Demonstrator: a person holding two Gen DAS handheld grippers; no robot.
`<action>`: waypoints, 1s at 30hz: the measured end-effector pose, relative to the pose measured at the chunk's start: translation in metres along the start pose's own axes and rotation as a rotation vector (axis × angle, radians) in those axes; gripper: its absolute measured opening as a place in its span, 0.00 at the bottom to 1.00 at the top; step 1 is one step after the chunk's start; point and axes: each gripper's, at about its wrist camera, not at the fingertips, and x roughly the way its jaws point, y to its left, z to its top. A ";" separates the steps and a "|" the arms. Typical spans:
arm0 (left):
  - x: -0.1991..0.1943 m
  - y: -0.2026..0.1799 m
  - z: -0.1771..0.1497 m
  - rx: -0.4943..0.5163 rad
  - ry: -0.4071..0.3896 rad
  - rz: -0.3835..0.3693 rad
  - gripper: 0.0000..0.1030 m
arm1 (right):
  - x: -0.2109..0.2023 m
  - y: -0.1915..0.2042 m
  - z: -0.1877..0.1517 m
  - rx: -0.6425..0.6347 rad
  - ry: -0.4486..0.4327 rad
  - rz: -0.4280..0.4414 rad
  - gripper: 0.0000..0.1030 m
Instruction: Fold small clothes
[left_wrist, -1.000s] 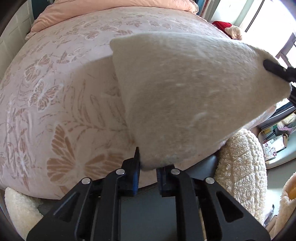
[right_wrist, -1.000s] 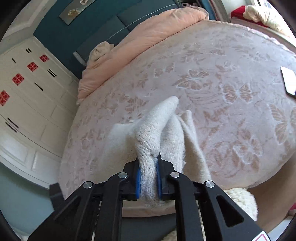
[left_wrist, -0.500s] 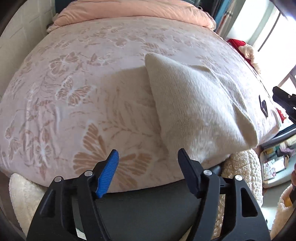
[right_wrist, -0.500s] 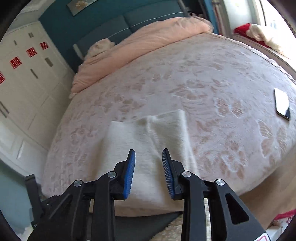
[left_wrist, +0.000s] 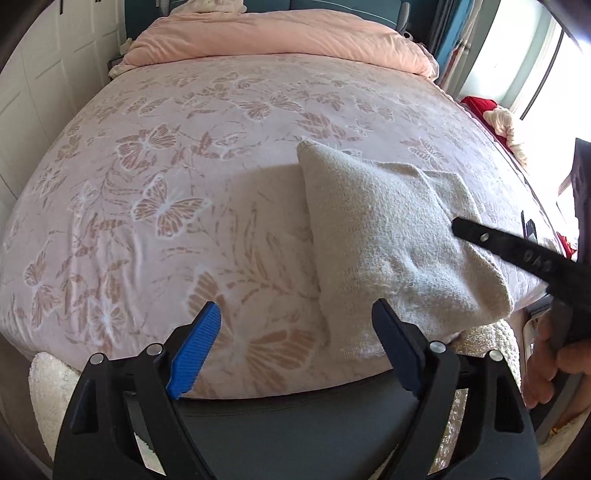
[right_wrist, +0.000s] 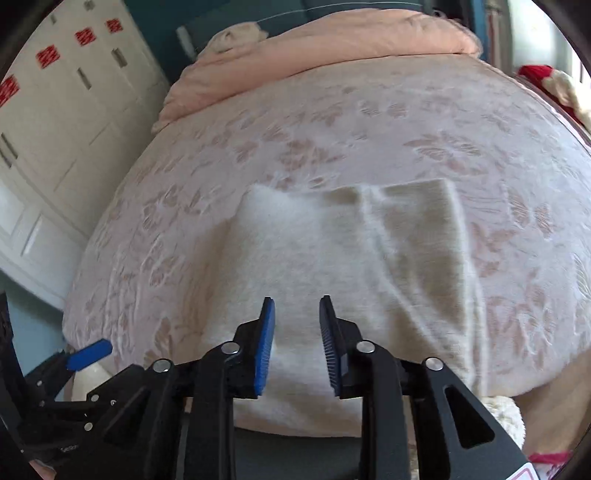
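Your left tool (left_wrist: 295, 332) hangs over the near edge of the bed (left_wrist: 184, 184) with its 2 fingers spread wide and nothing between them. The blue pad (left_wrist: 194, 354) of 1 finger shows on the left, the dark finger (left_wrist: 395, 350) on the right, its tip close to the near corner of the cream knit garment (left_wrist: 388, 236).

The garment lies folded on the butterfly-patterned bedspread (left_wrist: 159, 155), on the right half of the bed near the foot edge, a folded layer showing along its far right side.

From the left wrist view, your right tool's black finger (left_wrist: 509, 251) reaches in from the right above the garment's right portion; whether it touches the cloth cannot be told. In the right wrist view your right tool (right_wrist: 297, 343) is held over the garment's (right_wrist: 332, 258) near edge, its 2 fingers parted by a moderate gap and gripping nothing, cloth visible between them.

A pink duvet (left_wrist: 277, 37) is bunched at the head of the bed. White wardrobe doors (right_wrist: 55, 129) with red decals stand to the left. A fluffy white rug (left_wrist: 48, 387) shows below the foot of the bed. A red and cream bundle (left_wrist: 495, 118) sits by the window side.
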 end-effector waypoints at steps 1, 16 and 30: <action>0.003 -0.008 0.003 0.017 0.004 -0.009 0.79 | 0.002 -0.024 0.005 0.073 0.007 -0.026 0.58; 0.058 -0.074 0.027 0.140 0.057 0.009 0.88 | 0.103 -0.092 0.039 0.128 0.164 -0.005 0.08; 0.060 -0.055 0.024 0.022 0.097 -0.005 0.88 | 0.073 -0.044 -0.025 -0.054 0.192 -0.085 0.08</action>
